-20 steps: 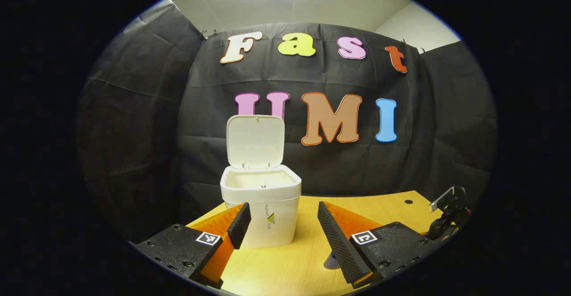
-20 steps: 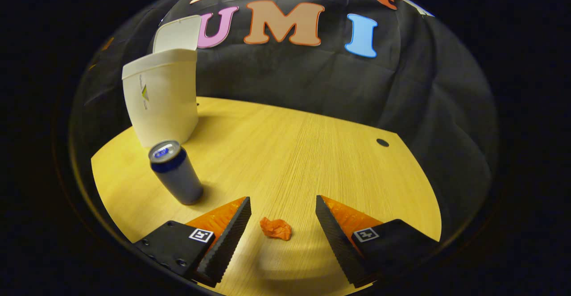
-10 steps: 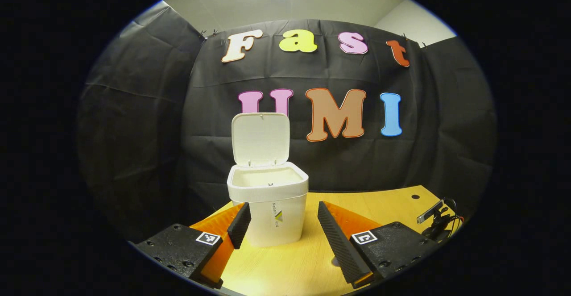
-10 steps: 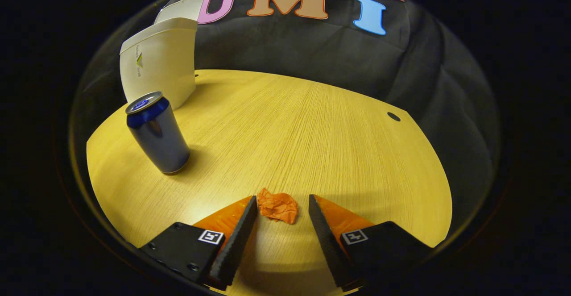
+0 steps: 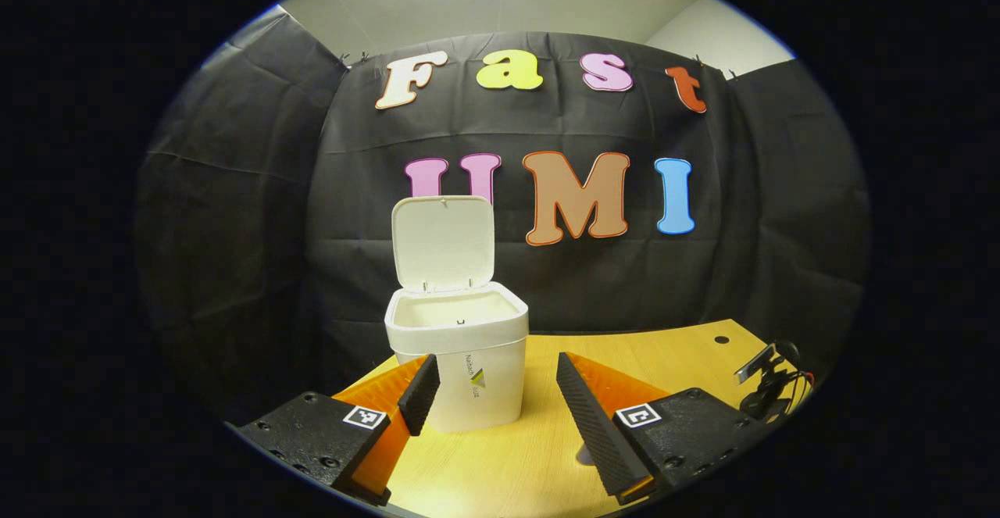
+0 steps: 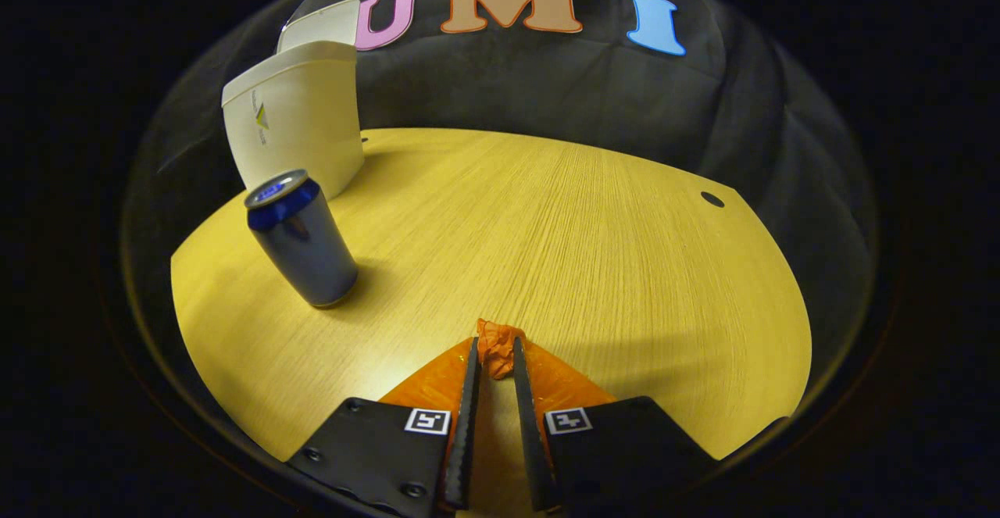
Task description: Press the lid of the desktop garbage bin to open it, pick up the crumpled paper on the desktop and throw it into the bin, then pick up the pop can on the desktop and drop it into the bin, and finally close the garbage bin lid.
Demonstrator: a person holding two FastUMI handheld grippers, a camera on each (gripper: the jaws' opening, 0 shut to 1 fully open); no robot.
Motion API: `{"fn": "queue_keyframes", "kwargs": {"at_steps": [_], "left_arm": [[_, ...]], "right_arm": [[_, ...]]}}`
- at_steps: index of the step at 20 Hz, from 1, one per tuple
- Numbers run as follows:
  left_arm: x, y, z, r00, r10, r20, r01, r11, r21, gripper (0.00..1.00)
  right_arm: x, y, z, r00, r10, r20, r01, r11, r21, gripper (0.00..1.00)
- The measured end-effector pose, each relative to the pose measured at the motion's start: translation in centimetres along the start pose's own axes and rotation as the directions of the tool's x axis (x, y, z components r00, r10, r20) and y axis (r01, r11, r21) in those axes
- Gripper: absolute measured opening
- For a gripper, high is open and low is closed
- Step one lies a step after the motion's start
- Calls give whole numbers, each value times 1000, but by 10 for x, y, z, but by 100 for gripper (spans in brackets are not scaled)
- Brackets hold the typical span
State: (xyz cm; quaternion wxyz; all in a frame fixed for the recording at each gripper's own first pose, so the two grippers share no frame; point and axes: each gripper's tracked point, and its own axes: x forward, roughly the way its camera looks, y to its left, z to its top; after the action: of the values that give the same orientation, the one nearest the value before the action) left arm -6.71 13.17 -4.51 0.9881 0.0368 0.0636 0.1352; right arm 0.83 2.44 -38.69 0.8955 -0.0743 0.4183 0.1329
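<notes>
With the white plastic bin's (image 5: 456,362) lid (image 5: 443,242) open, the right gripper (image 6: 494,354) pinches the crumpled orange paper (image 6: 497,344) on the wooden desktop (image 6: 594,244), the left gripper (image 5: 494,381) gapes idle, and the blue pop can (image 6: 301,239) waits near the bin.

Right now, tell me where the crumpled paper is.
In the right gripper view, the crumpled paper is pinched at the right gripper's tips, right of the pop can.

Desk (image 6: 594,237): matt wood grain. Bin (image 5: 461,362): smooth white plastic. Can (image 6: 301,241): glossy metal. Paper (image 6: 497,344): crumpled, creased. Wall (image 5: 234,213): wrinkled matt cloth.
</notes>
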Motion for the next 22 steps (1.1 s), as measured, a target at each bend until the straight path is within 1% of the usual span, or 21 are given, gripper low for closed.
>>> {"fn": "queue_keyframes", "kwargs": {"at_steps": [2, 4, 6, 8, 10, 13, 14, 15, 17, 19, 22], "left_arm": [[2, -2, -1, 1000, -11, 1, 11, 1000, -5, 90], [2, -5, -4, 1000, -26, -4, 26, 1000, -12, 92], [3, -7, -3, 999, -40, -1, 40, 999, -15, 90], [1, -6, -3, 999, -49, 3, 49, 999, -18, 92], [2, -3, -3, 999, -52, 5, 52, 998, -24, 90], [1, 8, -5, 999, -45, 3, 45, 998, -41, 90], [1, 12, -6, 999, -41, 1, 41, 998, -46, 91], [1, 17, -7, 999, -37, 1, 37, 998, -52, 91], [1, 27, -9, 1000, -28, -3, 27, 998, -62, 91], [2, 38, -12, 1000, -17, -8, 16, 998, -65, 91], [1, 56, -17, 1000, -4, -15, 3, 997, -76, 91]], "right_arm": [[-19, 9, 35, 996, 26, 83, -26, 1000, 6, 30], [-37, 21, 79, 983, 47, 179, -47, 999, -7, 30], [-58, 35, 118, 963, 71, 260, -67, 997, -22, 30], [-79, 50, 154, 937, 102, 334, -92, 995, -45, 30], [-99, 66, 187, 910, 128, 394, -105, 991, -78, 29], [-122, 90, 230, 870, 174, 462, -134, 984, -119, 29], [-127, 99, 244, 854, 191, 485, -146, 981, -128, 31], [-132, 106, 257, 840, 207, 501, -160, 978, -137, 29], [-142, 123, 283, 815, 235, 529, -179, 971, -156, 31], [-147, 143, 311, 788, 263, 556, -189, 964, -187, 29], [-146, 179, 345, 751, 314, 581, -214, 948, -236, 31]]}}
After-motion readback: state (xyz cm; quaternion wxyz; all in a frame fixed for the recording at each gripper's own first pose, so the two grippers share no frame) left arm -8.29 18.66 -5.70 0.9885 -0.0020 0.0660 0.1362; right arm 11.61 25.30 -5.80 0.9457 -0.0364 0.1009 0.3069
